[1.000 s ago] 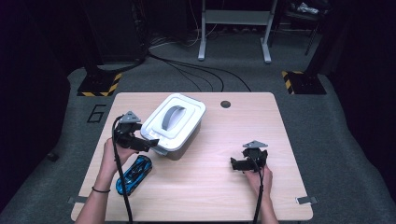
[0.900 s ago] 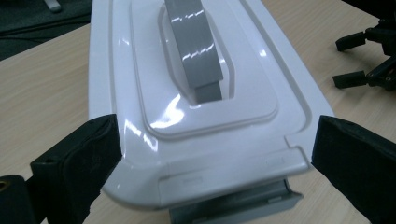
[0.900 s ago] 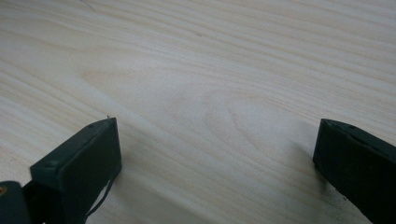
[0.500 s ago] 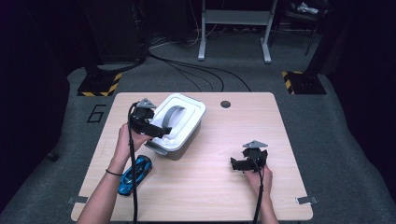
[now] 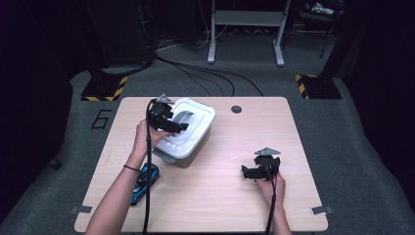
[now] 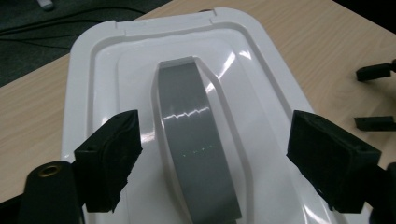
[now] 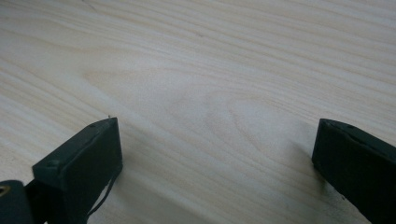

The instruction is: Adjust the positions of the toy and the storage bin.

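A white lidded box (image 5: 188, 139) with a grey handle (image 6: 194, 140) stands left of centre on the wooden table (image 5: 220, 205). My left gripper (image 5: 177, 126) hovers just over the lid (image 6: 140, 56), open, its jaws set either side of the grey handle without touching it. My right gripper (image 5: 248, 172) rests low over bare wood at the right, open and holding nothing, its fingertips (image 7: 84, 163) wide apart. A blue and black tool (image 5: 145, 181) lies on the table beside the left forearm.
A round cable hole (image 5: 237, 109) sits near the table's far edge. Beyond the table are floor cables (image 5: 205, 73), a metal stand (image 5: 244, 29) and yellow-black striped feet (image 5: 103, 88).
My left gripper has travelled from near the blue tool up and forward to over the box lid. The right gripper has stayed put.
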`<move>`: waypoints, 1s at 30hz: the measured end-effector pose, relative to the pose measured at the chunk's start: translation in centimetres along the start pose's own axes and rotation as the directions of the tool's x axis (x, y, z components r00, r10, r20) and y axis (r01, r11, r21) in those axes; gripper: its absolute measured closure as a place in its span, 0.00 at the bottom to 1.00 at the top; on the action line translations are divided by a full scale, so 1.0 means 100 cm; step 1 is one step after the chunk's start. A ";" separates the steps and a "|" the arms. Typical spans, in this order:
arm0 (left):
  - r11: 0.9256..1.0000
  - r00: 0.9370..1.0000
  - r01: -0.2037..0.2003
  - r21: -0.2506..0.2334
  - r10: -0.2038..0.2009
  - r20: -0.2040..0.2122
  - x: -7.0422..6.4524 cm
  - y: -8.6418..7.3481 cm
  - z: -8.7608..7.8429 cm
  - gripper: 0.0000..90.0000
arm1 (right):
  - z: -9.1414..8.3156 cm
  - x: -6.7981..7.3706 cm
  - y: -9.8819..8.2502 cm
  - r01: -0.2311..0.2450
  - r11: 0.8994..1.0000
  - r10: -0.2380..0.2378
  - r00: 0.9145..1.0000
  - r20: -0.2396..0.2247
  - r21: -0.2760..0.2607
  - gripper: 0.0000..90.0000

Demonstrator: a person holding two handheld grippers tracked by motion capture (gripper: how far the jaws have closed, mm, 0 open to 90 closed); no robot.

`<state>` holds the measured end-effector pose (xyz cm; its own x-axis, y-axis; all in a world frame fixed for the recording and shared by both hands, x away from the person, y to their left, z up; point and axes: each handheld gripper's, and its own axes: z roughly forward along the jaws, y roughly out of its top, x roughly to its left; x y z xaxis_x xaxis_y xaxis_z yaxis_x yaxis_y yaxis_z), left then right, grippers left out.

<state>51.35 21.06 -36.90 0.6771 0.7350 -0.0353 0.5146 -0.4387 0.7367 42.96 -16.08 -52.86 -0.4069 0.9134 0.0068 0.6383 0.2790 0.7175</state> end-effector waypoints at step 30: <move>0.992 0.994 0.098 -0.079 -0.101 -0.036 0.004 0.004 -0.006 0.74 | 0.000 0.000 0.000 -0.003 1.000 0.003 1.000 -0.001 -0.002 0.02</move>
<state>51.52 21.44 -36.23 0.6025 0.7936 -0.0851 0.5351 -0.3225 0.7808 42.95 -16.05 -52.86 -0.4054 0.9141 0.0097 0.6384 0.2756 0.7187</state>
